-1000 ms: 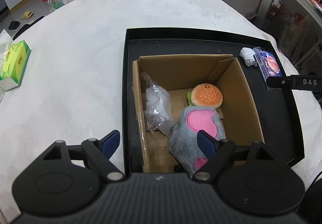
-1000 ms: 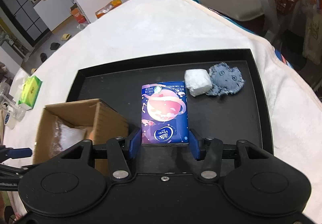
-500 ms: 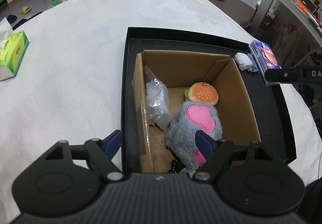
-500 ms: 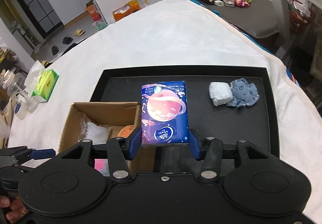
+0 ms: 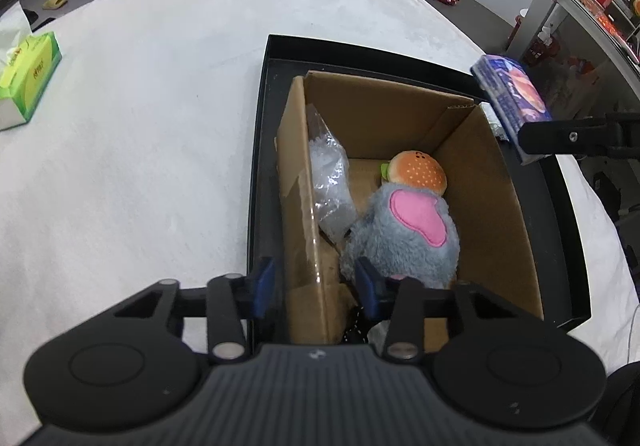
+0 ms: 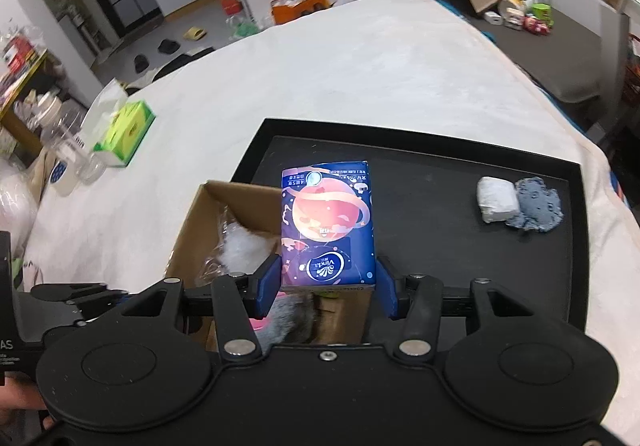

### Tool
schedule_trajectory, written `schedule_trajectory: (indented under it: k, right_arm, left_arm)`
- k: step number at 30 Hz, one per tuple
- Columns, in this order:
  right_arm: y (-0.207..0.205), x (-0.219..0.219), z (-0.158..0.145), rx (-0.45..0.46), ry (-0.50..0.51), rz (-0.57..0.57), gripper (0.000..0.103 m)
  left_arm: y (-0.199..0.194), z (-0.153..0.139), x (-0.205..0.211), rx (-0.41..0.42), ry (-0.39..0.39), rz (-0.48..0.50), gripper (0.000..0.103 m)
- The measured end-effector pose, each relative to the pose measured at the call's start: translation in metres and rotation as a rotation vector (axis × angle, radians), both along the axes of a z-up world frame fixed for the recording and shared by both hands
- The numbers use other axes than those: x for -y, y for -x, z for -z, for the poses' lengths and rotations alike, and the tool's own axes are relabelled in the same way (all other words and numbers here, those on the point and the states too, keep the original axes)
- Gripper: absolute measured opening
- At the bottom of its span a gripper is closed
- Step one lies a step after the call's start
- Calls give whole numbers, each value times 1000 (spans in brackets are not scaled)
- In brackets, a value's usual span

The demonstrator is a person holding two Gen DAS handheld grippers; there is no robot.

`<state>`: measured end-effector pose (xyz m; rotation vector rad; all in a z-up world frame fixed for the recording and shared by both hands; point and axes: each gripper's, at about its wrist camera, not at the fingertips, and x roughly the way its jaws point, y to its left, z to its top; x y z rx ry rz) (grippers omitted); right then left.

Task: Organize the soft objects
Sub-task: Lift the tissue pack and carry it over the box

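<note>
Tissue pack (image 6: 327, 228) sits pinched between the right tongs (image 6: 326, 284), held above the cardboard box (image 5: 486, 181). Left tongs (image 5: 316, 286) straddle the box's left wall, spread, not gripping it. Inside the box: grey plush (image 5: 404, 238), burger toy (image 5: 418, 171), plastic bag (image 5: 330, 181).

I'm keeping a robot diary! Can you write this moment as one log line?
right tool: shut on tissue pack | position: above cardboard box | left tool: open, straddling box wall | box: plush toys, bag
</note>
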<state>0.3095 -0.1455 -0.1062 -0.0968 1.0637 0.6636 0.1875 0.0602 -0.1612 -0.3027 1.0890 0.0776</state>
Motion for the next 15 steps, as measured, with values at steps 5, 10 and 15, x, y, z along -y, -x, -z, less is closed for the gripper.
schedule_trajectory:
  k: [5, 10, 15]
  right_arm:
    - [5, -16, -1, 0, 23, -41, 49]
    - [8, -32, 1, 1, 50, -80, 49]
    - [11, -47, 4, -5, 73, -114, 49]
  left_arm:
    - [3, 6, -3, 7, 18, -15, 30]
    - [4, 12, -7, 9, 38, -24, 20]
    - [7, 13, -9, 22, 49, -31, 19]
